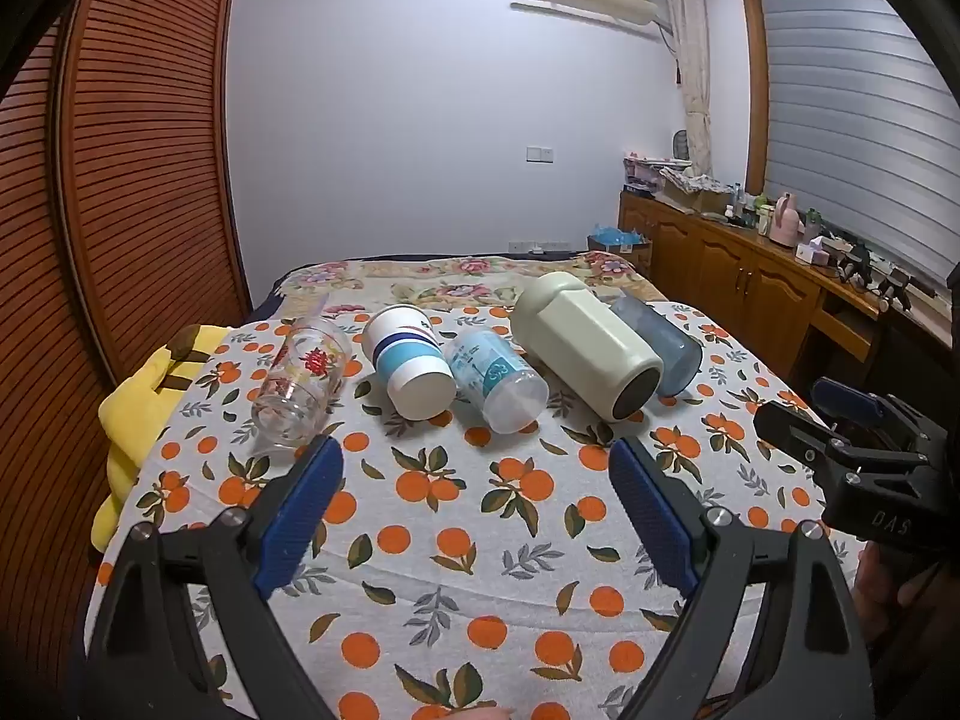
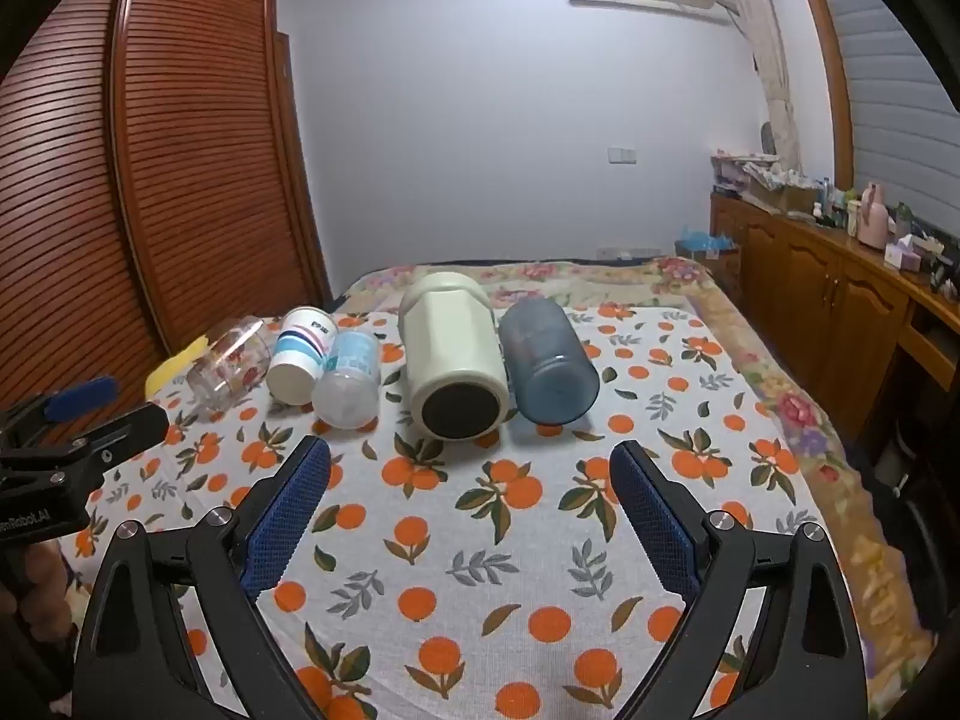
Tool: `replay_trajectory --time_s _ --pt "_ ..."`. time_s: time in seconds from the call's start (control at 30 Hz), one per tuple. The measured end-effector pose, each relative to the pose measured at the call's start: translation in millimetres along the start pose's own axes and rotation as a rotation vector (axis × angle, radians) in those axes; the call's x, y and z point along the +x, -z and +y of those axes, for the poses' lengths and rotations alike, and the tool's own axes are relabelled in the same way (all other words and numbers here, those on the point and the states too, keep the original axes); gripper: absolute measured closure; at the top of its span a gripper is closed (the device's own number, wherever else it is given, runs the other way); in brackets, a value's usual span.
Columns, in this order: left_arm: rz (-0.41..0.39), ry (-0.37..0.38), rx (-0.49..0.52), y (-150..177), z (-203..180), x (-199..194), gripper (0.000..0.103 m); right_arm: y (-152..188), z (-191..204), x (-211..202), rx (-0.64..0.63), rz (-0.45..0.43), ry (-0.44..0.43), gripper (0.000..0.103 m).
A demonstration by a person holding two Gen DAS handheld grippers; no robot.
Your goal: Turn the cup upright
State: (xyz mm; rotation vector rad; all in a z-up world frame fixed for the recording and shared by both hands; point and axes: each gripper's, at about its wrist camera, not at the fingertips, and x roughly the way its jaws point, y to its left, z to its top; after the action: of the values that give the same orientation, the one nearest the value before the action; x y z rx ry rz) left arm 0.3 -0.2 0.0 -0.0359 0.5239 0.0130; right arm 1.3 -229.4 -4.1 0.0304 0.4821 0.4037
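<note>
Five cups lie on their sides in a row across an orange-print cloth [image 2: 480,540] spread over a bed [image 2: 780,360], bases toward the cameras.

From the left: a clear glass [image 1: 300,384] with red flower print, at the cloth's left edge. Beside it a paper cup [image 1: 408,360] with blue stripes, white base facing out. Touching that, a translucent plastic cup [image 1: 498,384] with pale blue print. Then a gap, then a tall cream tumbler [image 2: 450,348] with a dark base, the largest of the row. Just beside it, touching or nearly so, a blue-grey cup [image 2: 549,360], rightmost.

Left gripper [image 1: 477,468]: released, jaws spread wide, nothing between them. It hangs above bare cloth, short of the row, roughly in line with the plastic cup; the glass sits just beyond its left fingertip. It also shows at the left edge of the right wrist view.

Right gripper [image 2: 471,468]: released, jaws spread wide, holding nothing. It hangs above bare cloth short of the row, in line with the tumbler and blue-grey cup. It shows at the right edge of the left wrist view.

A yellow cloth [image 1: 138,396] is bunched past the left edge of the print cloth. Slatted wooden wardrobe [image 1: 120,180] at left; wooden cabinets [image 2: 840,312] with clutter along the right wall.
</note>
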Motion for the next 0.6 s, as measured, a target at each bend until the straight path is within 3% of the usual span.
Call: replay_trajectory --time_s 0.6 --pt "-0.012 -0.001 -0.006 -0.2 0.3 0.0 0.012 0.3 0.4 -0.4 0.003 0.004 0.004 0.007"
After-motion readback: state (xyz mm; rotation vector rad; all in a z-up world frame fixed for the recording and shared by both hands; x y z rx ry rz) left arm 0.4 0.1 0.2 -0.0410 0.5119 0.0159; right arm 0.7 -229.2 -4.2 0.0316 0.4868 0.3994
